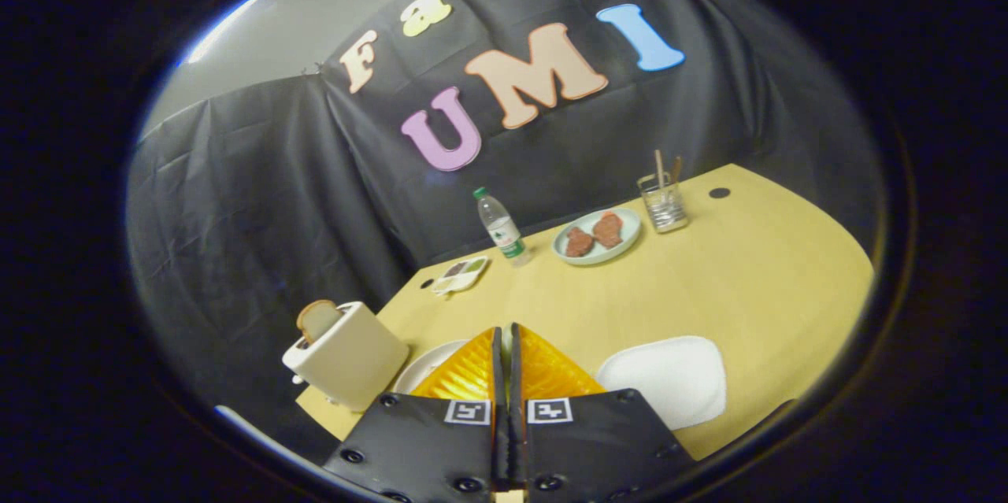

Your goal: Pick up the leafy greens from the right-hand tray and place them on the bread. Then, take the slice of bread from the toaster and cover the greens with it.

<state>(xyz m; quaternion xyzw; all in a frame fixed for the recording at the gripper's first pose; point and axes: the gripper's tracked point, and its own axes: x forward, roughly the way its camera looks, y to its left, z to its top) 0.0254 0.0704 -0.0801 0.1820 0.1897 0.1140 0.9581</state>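
Gripper view has your gripper (505, 345) raised above the near edge of the worktop (756, 282), its two fingers pressed together with only a thin seam between them and nothing pinched. That reads as a carrying or resting posture, not a reach: you will have to spread the fingers before they can take anything.

To the right of the fingers lies the white tray (665, 377), flat on the worktop. Its surface looks bare from here; no leafy greens can be made out on it, and you cannot tell whether they sit behind the fingers. To the left, partly behind the fingers, a white plate (429, 365) shows its rim; whether bread lies on it is hidden.

Further left stands the toaster (346, 357), at the worktop's corner, with a slice of bread (318, 319) poking upright out of its slot. Standing proud like that, the slice gives you an edge to pinch from above, which I judge is why it is left half-raised.

Well beyond the fingers, against the booth wall, sit a water bottle (502, 227), a small dish (461, 275), a pale plate with two brown pieces (596, 235) and a glass holding utensils (663, 200). They are kept well apart from your working area, so they should not obstruct you.
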